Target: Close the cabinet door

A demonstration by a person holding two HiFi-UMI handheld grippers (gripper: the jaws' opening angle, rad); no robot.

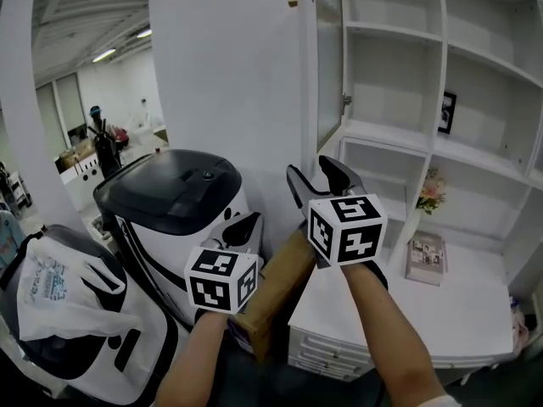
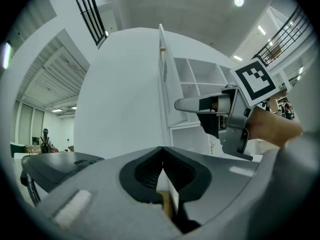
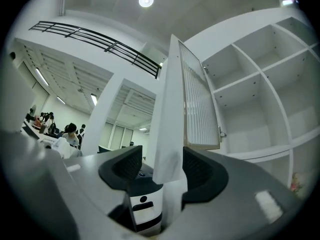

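The white cabinet's door with a ribbed glass panel stands open and sticks out toward me, with a small knob near its top. My right gripper is raised to the door's lower corner and is open. In the right gripper view the door's edge runs down between the two jaws of the right gripper, with narrow gaps on both sides. My left gripper hangs lower and to the left, shut on nothing. In the left gripper view, the left gripper points at the door.
A black-lidded white machine stands at the left, under a broad white panel. A cardboard box leans by the white desk. A book, flowers and a small picture frame sit among the shelves.
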